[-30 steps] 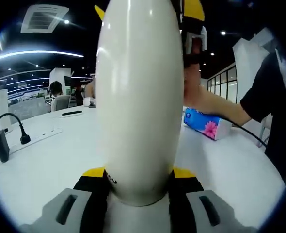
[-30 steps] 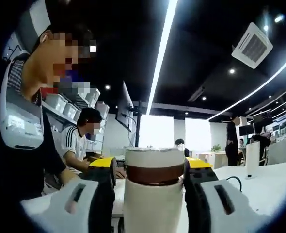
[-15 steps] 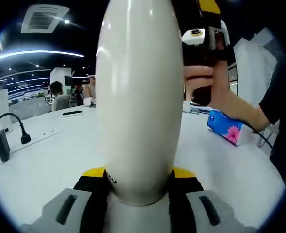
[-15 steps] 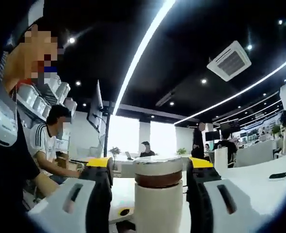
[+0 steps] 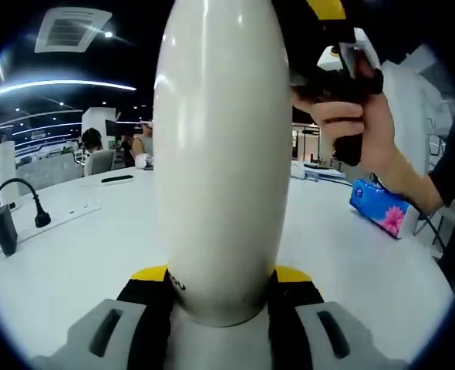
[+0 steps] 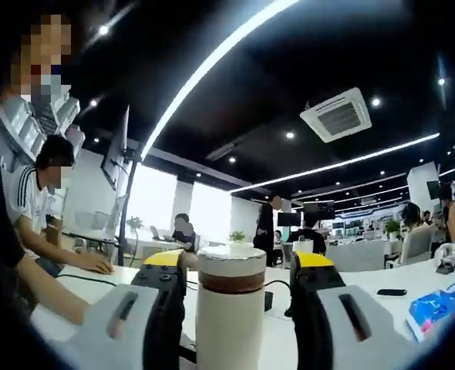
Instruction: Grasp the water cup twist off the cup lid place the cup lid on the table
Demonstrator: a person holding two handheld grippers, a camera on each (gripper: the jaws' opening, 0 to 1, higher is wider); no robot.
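A white, egg-shaped water cup (image 5: 220, 154) stands upright between the yellow-tipped jaws of my left gripper (image 5: 221, 276), which is shut on its lower body. In the left gripper view, my right gripper (image 5: 335, 62) is at the cup's top on the right, held by a hand (image 5: 366, 131). In the right gripper view, the white cup lid (image 6: 230, 262) with a brown band (image 6: 230, 283) sits between the jaws of my right gripper (image 6: 239, 266), shut on it, with the cup body (image 6: 227, 331) below.
The white table (image 5: 73, 262) carries a power strip (image 5: 62, 216), a black adapter (image 5: 2, 231) and a blue tissue pack (image 5: 385, 210). In the right gripper view a phone (image 6: 391, 292) lies on the table, and a seated person (image 6: 35, 200) is at the left.
The right gripper view has swung round the cup top, so the room behind the lid has shifted. In the left gripper view the hand and right gripper moved right. The tissue pack sits farther right.
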